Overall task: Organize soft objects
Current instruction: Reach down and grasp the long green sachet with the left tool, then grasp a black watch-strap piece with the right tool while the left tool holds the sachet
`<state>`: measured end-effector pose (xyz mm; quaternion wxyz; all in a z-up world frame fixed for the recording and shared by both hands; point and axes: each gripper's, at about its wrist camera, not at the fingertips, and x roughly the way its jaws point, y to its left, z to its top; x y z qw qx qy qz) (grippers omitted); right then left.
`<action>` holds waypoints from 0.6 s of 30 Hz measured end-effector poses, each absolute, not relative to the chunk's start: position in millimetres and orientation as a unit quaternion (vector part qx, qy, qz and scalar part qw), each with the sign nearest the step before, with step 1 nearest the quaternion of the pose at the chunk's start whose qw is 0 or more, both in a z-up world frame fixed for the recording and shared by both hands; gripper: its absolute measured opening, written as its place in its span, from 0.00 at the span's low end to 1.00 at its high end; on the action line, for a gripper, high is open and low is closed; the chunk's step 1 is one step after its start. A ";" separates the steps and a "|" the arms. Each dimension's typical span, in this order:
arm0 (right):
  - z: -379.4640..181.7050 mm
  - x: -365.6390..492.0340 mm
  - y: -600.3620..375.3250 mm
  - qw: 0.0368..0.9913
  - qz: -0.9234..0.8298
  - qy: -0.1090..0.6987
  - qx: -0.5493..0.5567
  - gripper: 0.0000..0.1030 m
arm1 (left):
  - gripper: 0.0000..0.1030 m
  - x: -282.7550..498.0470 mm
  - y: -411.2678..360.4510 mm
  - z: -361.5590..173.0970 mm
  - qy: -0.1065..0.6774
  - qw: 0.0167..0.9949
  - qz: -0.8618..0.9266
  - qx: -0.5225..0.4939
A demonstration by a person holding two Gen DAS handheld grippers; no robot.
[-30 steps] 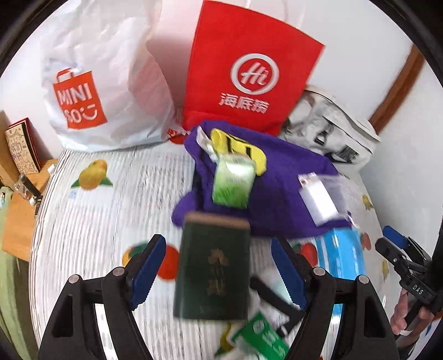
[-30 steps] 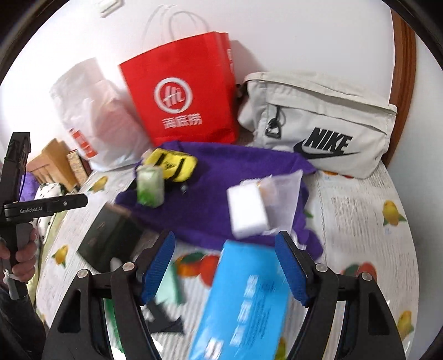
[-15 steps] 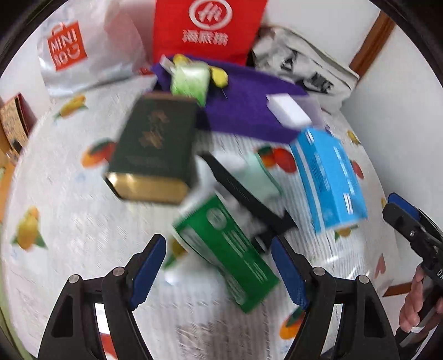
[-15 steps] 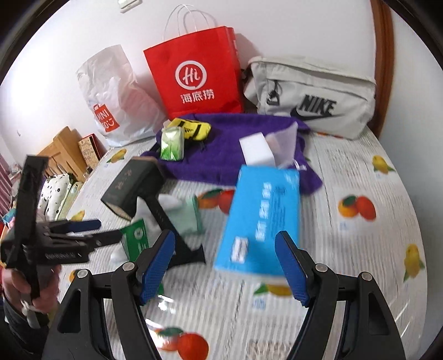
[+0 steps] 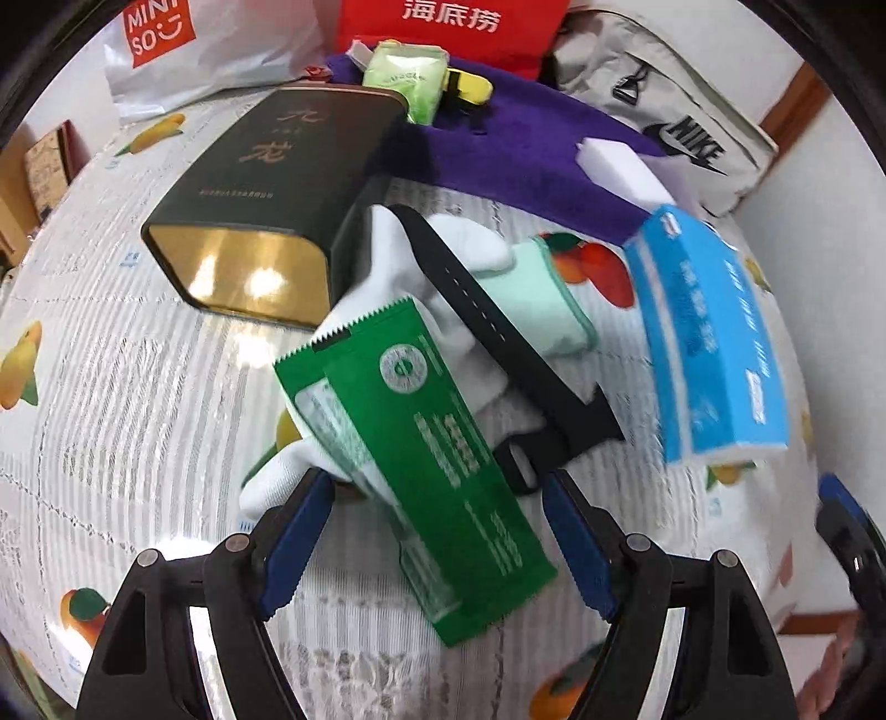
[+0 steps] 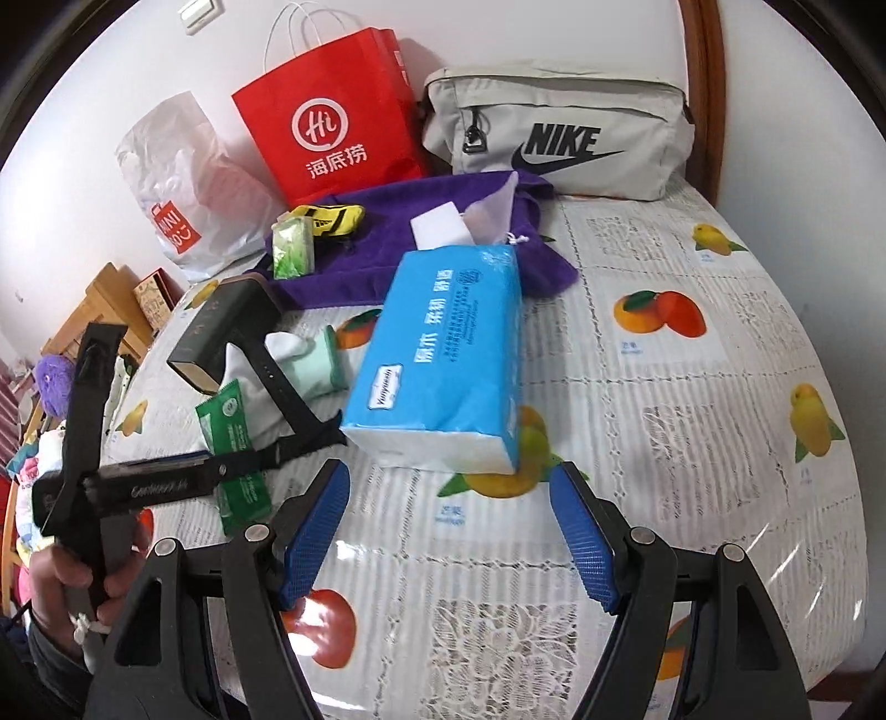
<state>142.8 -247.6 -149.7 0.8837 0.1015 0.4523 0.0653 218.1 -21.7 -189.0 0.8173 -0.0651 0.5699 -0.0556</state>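
A private home is suggested, most likely a living or dining room. A round bench (image 6: 692,387) is covered by a lace-patterned cloth printed with fruit, set against a plain white wall with a light switch (image 6: 198,11) and a wooden door frame (image 6: 702,83). Shopping bags, a red paper bag (image 6: 332,122) and a white plastic bag (image 6: 183,188), are leaned against the wall beside a grey Nike pouch (image 6: 559,133). Wooden furniture (image 6: 94,310) and piled household belongings are seen at the left edge.
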 end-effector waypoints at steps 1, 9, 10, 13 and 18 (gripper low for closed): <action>-150.4 141.8 -248.7 0.884 0.066 0.452 0.102 0.72 | 0.75 220.3 -24.1 -189.6 0.570 0.818 -0.051 -0.059; -160.9 131.1 -251.1 0.878 0.070 0.463 0.102 0.72 | 0.44 229.4 -38.2 -190.7 0.550 0.835 -0.011 -0.012; -161.2 130.5 -250.4 0.878 0.069 0.463 0.099 0.72 | 0.42 229.5 -37.6 -189.5 0.551 0.834 -0.017 -0.012; -162.4 127.9 -245.6 0.876 0.075 0.465 0.101 0.72 | 0.37 226.6 -29.6 -185.8 0.559 0.828 -0.041 -0.026; -160.0 129.0 -229.5 0.878 0.093 0.460 0.092 0.72 | 0.37 212.4 -3.9 -176.8 0.556 0.829 -0.042 -0.035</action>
